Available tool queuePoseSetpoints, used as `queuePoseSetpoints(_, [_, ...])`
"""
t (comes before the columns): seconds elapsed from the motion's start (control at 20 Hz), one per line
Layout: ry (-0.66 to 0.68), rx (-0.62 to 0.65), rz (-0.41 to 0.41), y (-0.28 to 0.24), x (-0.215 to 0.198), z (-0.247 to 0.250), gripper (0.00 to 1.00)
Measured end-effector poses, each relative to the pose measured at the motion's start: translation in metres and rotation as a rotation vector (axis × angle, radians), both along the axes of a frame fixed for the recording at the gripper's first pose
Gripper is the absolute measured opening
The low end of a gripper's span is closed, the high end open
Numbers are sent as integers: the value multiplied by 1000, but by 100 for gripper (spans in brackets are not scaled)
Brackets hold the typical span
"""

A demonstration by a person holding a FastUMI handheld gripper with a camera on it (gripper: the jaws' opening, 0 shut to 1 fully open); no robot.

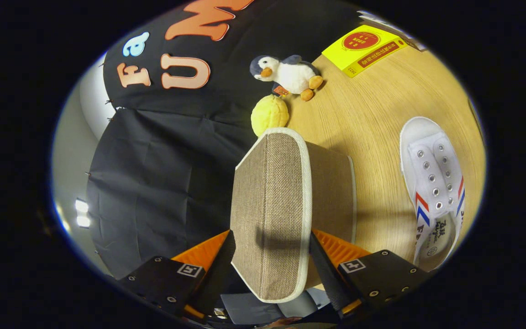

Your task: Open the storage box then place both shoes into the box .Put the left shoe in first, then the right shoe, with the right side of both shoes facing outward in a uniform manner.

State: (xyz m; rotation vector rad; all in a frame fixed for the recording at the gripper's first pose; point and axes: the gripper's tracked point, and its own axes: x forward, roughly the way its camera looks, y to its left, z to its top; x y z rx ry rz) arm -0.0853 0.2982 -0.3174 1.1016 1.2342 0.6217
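Observation:
My gripper [272, 262] is shut on the lid [270, 201] of the storage box, a brown woven-fabric panel with a pale trim. Both fingers press on its two long edges near its close end. The view is rolled, and the lid stands tilted up off the wooden table [372, 119]; the brown box body [331, 192] shows just behind it. A white sneaker [434, 187] with red and blue stripes lies on the table beside the box, toe pointing away from me. The inside of the box is hidden by the lid.
Beyond the lid, a yellow plush ball [270, 114] and a stuffed penguin [288, 75] sit near the table's far edge. A yellow book [364, 48] lies further along that edge. Black booth cloth hangs behind the table.

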Motion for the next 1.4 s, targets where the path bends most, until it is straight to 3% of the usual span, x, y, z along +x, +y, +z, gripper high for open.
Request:
queuePoseSetpoints(0.2, [-54,22,-9,2,7,18,72])
queuePoseSetpoints(0.35, [-96,84,-24,14,9,57,49])
queuePoseSetpoints(0.55, [-191,99,-33,31,23,100,29])
queuePoseSetpoints(0.75, [-194,130,-6,60,31,128,12])
queuePoseSetpoints(1.05, [-286,59,135,116,35,153,12])
queuePoseSetpoints(1.4, [-295,23,232,195,24,148,12])
